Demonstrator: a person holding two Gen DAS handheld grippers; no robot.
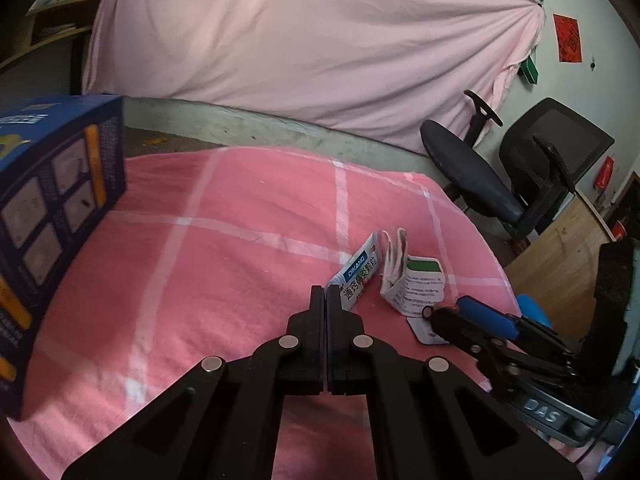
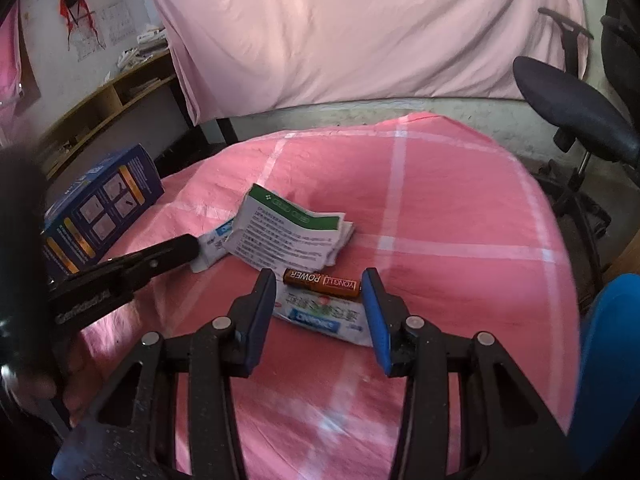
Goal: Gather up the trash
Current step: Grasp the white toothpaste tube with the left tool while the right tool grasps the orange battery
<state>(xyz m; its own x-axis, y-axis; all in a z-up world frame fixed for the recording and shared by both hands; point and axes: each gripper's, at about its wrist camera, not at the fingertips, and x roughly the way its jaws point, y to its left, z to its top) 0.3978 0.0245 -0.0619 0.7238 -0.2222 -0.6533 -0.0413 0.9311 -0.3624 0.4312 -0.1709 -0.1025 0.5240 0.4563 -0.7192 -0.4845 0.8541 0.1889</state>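
Battery (image 2: pixel 320 283) lies just beyond the right gripper's (image 2: pixel 320 300) wide-open fingers; left fingers (image 1: pixel 318 308) closed

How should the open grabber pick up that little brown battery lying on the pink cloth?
Grip the battery across its round middle, coming from above. It lies flat and sideways on a white packet, between the right gripper fingers, so turning the jaws to close across its thin width probably beats squeezing its ends.
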